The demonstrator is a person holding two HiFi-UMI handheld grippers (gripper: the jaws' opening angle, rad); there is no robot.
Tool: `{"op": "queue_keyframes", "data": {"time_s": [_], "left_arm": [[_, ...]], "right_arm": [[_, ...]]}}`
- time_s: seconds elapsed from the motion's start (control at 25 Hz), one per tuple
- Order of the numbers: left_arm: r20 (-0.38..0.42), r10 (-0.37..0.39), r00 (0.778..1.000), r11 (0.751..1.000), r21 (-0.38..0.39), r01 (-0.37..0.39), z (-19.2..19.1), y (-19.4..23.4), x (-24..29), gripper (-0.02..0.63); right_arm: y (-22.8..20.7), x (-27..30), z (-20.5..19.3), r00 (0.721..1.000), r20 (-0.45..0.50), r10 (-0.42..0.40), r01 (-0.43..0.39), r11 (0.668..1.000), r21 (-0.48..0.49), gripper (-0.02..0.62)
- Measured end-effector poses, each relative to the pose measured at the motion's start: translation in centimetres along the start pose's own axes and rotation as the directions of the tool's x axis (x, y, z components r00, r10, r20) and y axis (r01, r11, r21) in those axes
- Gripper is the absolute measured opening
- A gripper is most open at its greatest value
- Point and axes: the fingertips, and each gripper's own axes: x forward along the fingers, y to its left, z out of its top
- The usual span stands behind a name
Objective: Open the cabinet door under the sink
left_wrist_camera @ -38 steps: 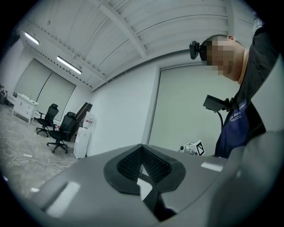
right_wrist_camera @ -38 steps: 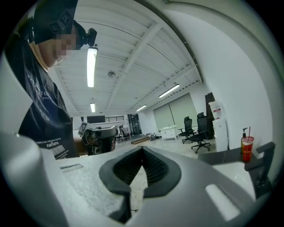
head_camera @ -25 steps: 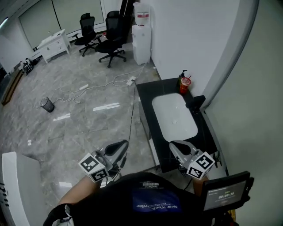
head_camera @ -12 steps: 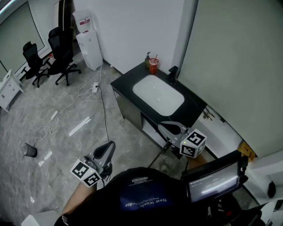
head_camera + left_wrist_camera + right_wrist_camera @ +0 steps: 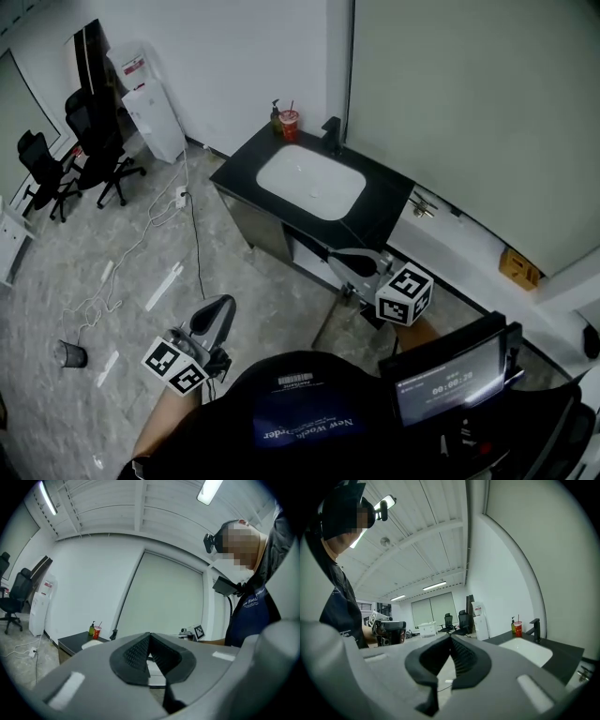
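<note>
One-handed, take the cabinet door (image 5: 262,230) beneath the white sink (image 5: 311,183) by its free edge — probably rigid, light to swing, smooth-faced, with no handle discernible — after parting the right gripper (image 5: 336,255), near its front, pressed together on nothing like the left gripper (image 5: 223,303), well back over the floor.

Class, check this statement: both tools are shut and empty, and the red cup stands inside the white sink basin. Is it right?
One mistake: the red cup stands on the black counter beside the white sink basin, next to the bottle, not inside it, as the head view shows. The left tool and right tool are indeed shut and empty.
</note>
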Motion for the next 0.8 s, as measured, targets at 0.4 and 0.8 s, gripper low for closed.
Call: {"op": "queue_keyframes", "data": {"time_s": [0.4, 0.8], "left_arm": [[0.007, -0.146, 0.989, 0.987, -0.062, 0.147, -0.5, 4.7, -1.0, 0.000], [-0.069, -0.355, 0.932, 0.935, 0.003, 0.356, 4.0, 17.9, -4.2, 0.000]], "right_arm": [[2.0, 1.5, -1.7, 0.989, -0.017, -0.148, 0.148, 0.989, 0.010, 0.000], [3.4, 12.5, 0.1, 0.910, 0.092, -0.405, 0.397, 0.913, 0.092, 0.000]]}}
